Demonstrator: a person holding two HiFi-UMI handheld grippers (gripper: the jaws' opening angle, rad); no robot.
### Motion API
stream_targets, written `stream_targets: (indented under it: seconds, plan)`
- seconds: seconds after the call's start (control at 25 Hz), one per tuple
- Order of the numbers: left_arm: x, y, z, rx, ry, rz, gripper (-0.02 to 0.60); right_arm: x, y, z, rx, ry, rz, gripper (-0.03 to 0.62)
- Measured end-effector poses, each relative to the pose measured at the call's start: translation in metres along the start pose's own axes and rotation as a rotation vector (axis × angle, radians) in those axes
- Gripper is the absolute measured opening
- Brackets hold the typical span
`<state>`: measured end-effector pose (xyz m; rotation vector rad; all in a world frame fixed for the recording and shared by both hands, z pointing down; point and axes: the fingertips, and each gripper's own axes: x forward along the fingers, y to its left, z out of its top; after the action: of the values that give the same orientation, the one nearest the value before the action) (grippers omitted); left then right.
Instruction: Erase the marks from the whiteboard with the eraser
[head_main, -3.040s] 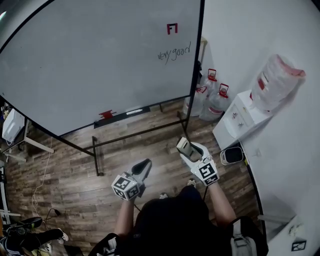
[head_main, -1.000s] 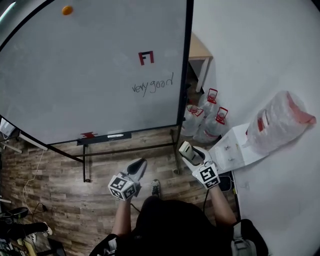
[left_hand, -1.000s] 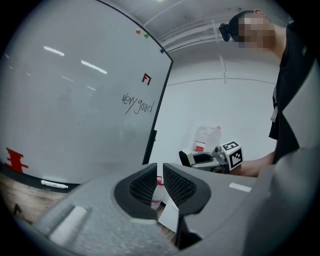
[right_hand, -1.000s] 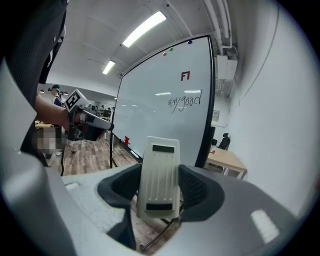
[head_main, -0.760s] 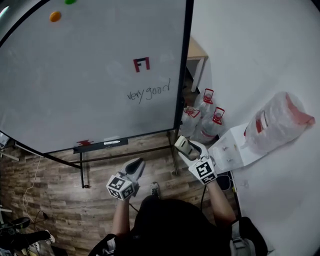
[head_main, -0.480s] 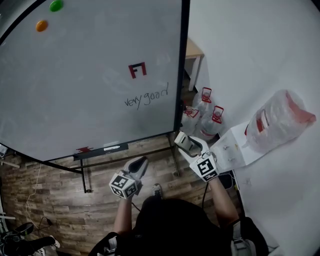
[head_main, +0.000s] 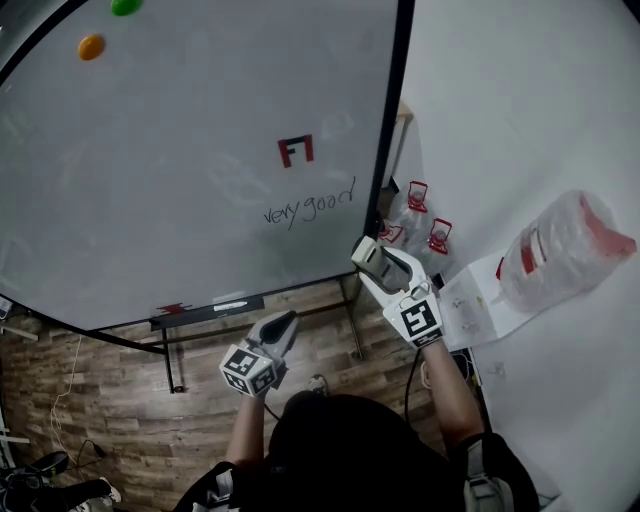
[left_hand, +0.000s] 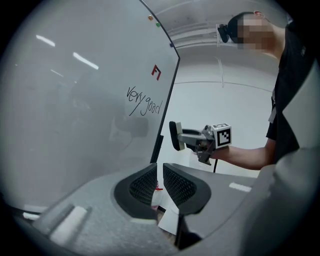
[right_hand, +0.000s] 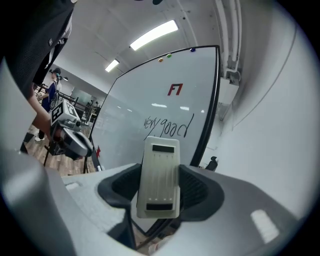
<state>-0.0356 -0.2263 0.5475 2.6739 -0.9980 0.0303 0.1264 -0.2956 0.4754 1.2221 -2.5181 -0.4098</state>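
The whiteboard (head_main: 180, 170) carries the black handwritten words "very good" (head_main: 310, 208) under a red and black logo (head_main: 296, 150). My right gripper (head_main: 372, 258) is shut on a beige eraser (head_main: 366, 254), held up just right of and below the writing, near the board's black right edge. In the right gripper view the eraser (right_hand: 159, 177) stands upright between the jaws, with the writing (right_hand: 169, 126) straight ahead and apart from it. My left gripper (head_main: 283, 324) hangs lower, in front of the board's bottom, shut and empty (left_hand: 160, 182).
A marker tray (head_main: 205, 308) runs along the board's lower edge. Orange (head_main: 91, 46) and green (head_main: 125, 6) magnets sit at the top left. Water jugs (head_main: 428, 218) and a water dispenser (head_main: 560, 250) stand to the right by the white wall.
My right gripper has lifted the eraser up toward the board's lower right, closer to the writing. The left gripper has stayed low and shut.
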Motion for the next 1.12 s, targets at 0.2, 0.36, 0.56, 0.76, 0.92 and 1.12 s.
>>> stream_targets:
  seconds: [0.2, 0.36, 0.56, 0.76, 0.92, 1.12]
  plan:
    - [-0.001, 0.017, 0.009, 0.019, -0.001, -0.022, 0.046, 0.018, -0.047, 0.069, -0.041, -0.129, -0.151, 0.242]
    - [-0.013, 0.034, 0.013, 0.026, -0.001, -0.023, 0.046, 0.032, -0.076, 0.113, -0.037, -0.196, -0.285, 0.242]
    - [-0.028, 0.062, 0.014, 0.025, 0.007, -0.002, 0.046, 0.052, -0.077, 0.126, -0.072, -0.225, -0.387, 0.242]
    - [-0.034, 0.078, 0.014, 0.048, 0.03, -0.04, 0.046, 0.055, -0.075, 0.125, -0.093, -0.233, -0.473, 0.241]
    - [-0.039, 0.084, 0.011, 0.05, 0.04, -0.051, 0.046, 0.059, -0.069, 0.122, -0.125, -0.24, -0.495, 0.241]
    - [-0.038, 0.089, 0.004, 0.032, 0.053, -0.063, 0.046, 0.071, -0.052, 0.11, -0.226, -0.145, -0.491, 0.241]
